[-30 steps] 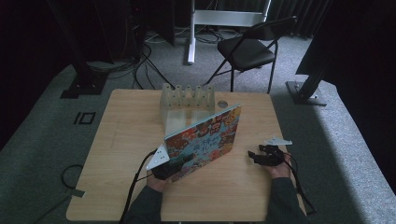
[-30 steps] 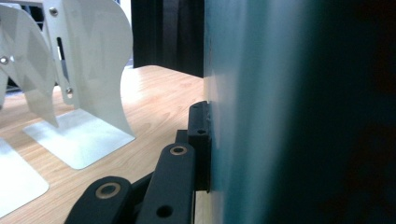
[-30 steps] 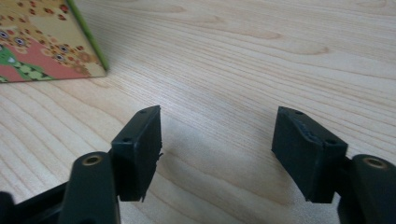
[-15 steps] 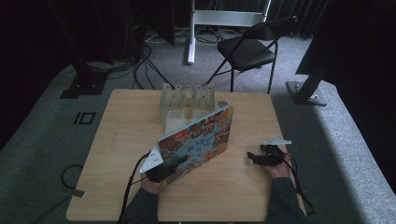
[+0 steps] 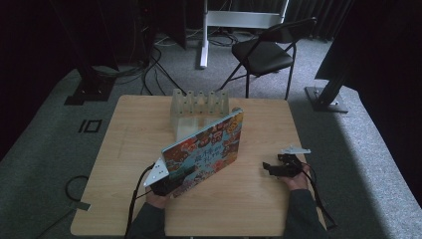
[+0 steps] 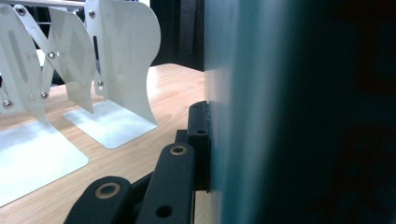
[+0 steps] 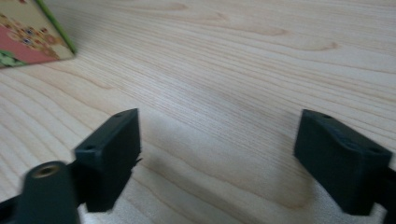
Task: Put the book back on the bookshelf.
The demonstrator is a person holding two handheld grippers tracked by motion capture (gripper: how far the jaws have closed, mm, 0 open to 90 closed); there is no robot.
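The picture book (image 5: 209, 149) is held upright and tilted over the middle of the table (image 5: 124, 149), its long axis running from the near-left toward the far-right corner. It is clamped at its near-left lower corner by the left gripper (image 5: 171, 181); in the left gripper view one black jaw is seen pressed flat against the book's cover (image 6: 261, 112), the other jaw being hidden behind it, so the grip is probably closed on the book but only one side is confirmed.

The white slotted book rack (image 5: 199, 107) stands by the far edge of the table, just behind the book's far end; in the left gripper view its dividers (image 6: 121, 60) lie ahead and to the left of the held cover. The coming move is judged to be a push forward and leftward into a slot, with the long axis needing to be lined up with the dividers.

The right gripper (image 5: 278, 168) rests near the right edge of the table, well apart from the book, jaws wide apart over bare wood (image 7: 219, 154); only a book corner (image 7: 32, 32) is caught at its far left. Free room is left on the near and right sides; the rack's walls are the tight spot.
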